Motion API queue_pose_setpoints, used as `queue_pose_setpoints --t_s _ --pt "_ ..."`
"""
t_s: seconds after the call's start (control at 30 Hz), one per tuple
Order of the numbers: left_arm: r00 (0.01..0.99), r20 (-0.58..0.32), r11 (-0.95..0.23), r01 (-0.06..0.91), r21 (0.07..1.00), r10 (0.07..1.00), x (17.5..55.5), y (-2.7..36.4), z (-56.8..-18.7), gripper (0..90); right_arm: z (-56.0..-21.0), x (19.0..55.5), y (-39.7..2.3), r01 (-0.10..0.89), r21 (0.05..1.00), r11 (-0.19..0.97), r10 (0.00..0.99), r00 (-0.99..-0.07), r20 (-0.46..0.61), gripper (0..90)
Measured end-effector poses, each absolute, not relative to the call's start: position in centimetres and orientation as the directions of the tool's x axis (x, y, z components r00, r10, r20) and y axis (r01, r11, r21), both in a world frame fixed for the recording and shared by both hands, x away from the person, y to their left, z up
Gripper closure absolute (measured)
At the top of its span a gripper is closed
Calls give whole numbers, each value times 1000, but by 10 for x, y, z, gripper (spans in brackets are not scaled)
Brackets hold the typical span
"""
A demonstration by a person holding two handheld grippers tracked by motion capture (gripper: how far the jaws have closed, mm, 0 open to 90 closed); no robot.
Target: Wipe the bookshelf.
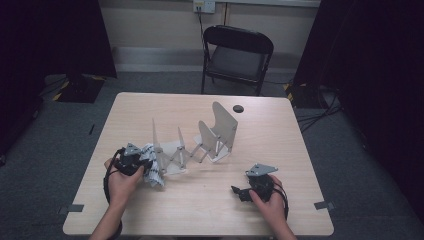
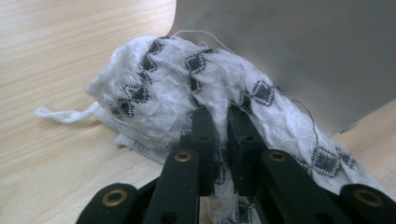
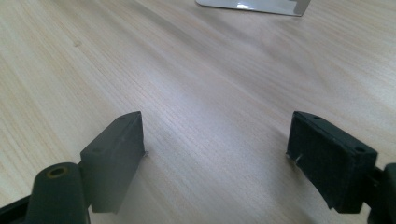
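White cloth (image 2: 187, 93) with small black diamond marks lies crumpled on the desk (image 1: 280, 135), touching the near end plate of the grey metal rack (image 1: 200, 142). The left gripper (image 2: 219, 116) rests low, its fingers (image 2: 203, 135) closed on the cloth. The right gripper (image 3: 215, 144) rests on the desk apart, fingers (image 3: 116, 149) wide open, holding nothing.

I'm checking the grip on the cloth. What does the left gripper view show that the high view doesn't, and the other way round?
Left gripper view: the left gripper has its jaws pinched shut on the white cloth with black diamond pattern.
High view: the right gripper, the black folding chair and the whole light wooden table.
Both: cloth against the grey metal accordion rack.
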State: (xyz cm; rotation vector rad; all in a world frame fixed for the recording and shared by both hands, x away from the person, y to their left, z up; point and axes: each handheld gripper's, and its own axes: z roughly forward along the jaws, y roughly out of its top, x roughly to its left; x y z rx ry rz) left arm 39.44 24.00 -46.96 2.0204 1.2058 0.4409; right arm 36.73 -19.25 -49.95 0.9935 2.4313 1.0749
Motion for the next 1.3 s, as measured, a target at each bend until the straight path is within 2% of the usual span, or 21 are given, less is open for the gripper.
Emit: queue_pose_setpoints --t_s 0.83,1.3 --pt "498 -70 -272 581 767 864 393 263 -409 833 -500 367 -193 473 739 480 700 -714 3 184" --pt "509 -53 -265 531 805 859 393 271 -354 834 -500 367 -193 473 739 480 700 -714 3 184"
